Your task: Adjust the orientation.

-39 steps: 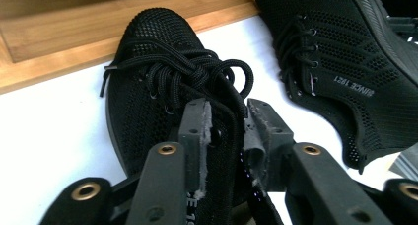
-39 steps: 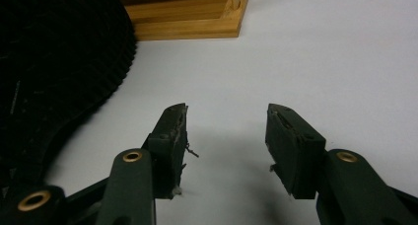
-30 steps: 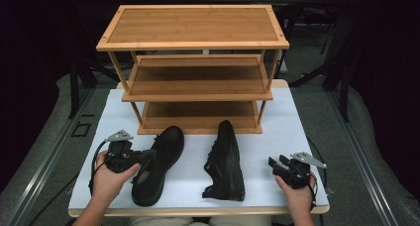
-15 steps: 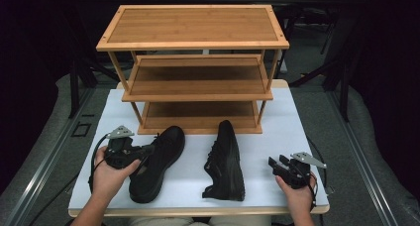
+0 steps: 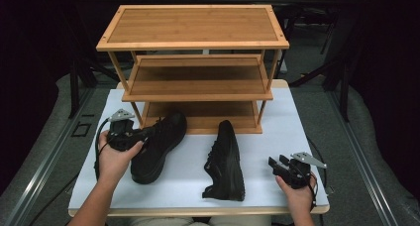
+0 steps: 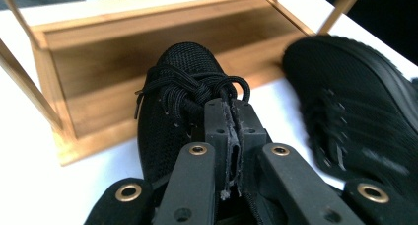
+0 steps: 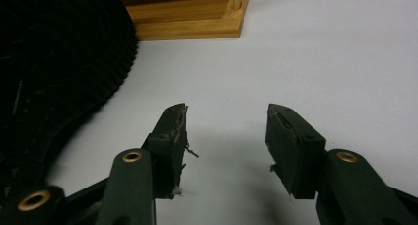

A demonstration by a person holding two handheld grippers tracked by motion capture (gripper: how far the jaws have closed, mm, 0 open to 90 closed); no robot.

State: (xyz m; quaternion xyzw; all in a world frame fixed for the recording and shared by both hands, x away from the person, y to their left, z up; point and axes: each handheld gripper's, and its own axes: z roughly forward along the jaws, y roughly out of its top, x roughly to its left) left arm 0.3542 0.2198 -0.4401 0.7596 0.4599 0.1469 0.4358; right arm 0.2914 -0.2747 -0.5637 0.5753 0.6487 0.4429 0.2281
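Two black lace-up shoes lie on the white table in front of a three-tier bamboo shoe rack [image 5: 198, 62]. My left gripper [image 5: 130, 136] is shut on the left shoe [image 5: 159, 144] at its rear collar. In the left gripper view the pads [image 6: 217, 121] pinch a thin edge of that shoe [image 6: 182, 87], whose toe points at the bottom shelf [image 6: 123, 47]. The right shoe [image 5: 225, 161] lies on its side mid-table, also seen as a blurred shoe [image 6: 355, 111] to the right. My right gripper [image 5: 276, 166] rests open near the front right edge, nothing between its jaws [image 7: 226, 121].
The rack's bottom shelf [image 5: 203, 114] sits just behind the shoes. In the right gripper view the right shoe's sole [image 7: 54, 62] is close on the left and the rack's foot [image 7: 197, 18] lies ahead. The white table [image 5: 277, 122] extends to the rack's right.
My left hand has moved up and toward the rack with the left shoe, bringing its toe nearer the bottom shelf. The right hand and right shoe have stayed put.
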